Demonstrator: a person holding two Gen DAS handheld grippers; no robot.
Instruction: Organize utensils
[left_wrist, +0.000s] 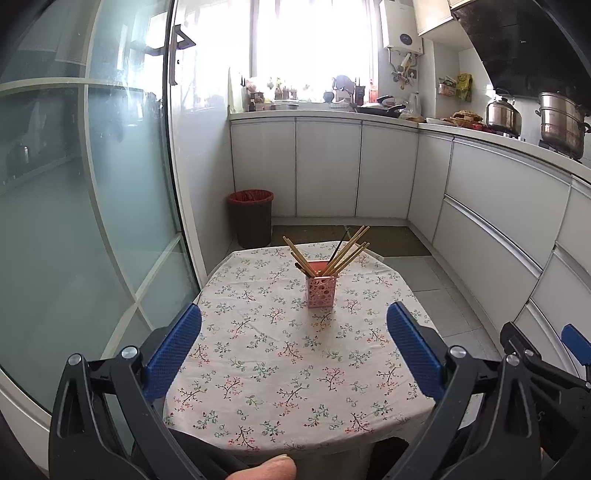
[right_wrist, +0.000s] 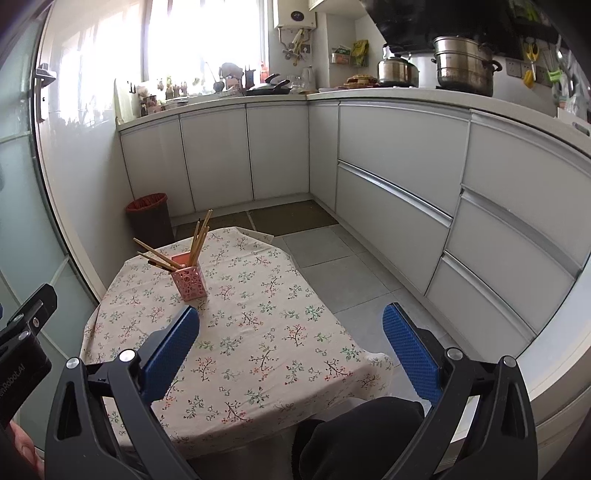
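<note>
Standing mid-frame on the floral tablecloth (left_wrist: 280, 354), a pink holder (left_wrist: 321, 285) carries chopsticks (left_wrist: 349, 251) (fanned outward); left gripper (left_wrist: 293, 317) and right gripper (right_wrist: 291, 318) both gape, empty.

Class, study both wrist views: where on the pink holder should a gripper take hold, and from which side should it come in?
Probably grip the pink holder low on its flat perforated walls, coming in level from the near side. The chopsticks fan out above the rim, so an approach from above would likely hit them. Its square shape gives two parallel faces for the pads. Both the left gripper and right gripper are open.
</note>
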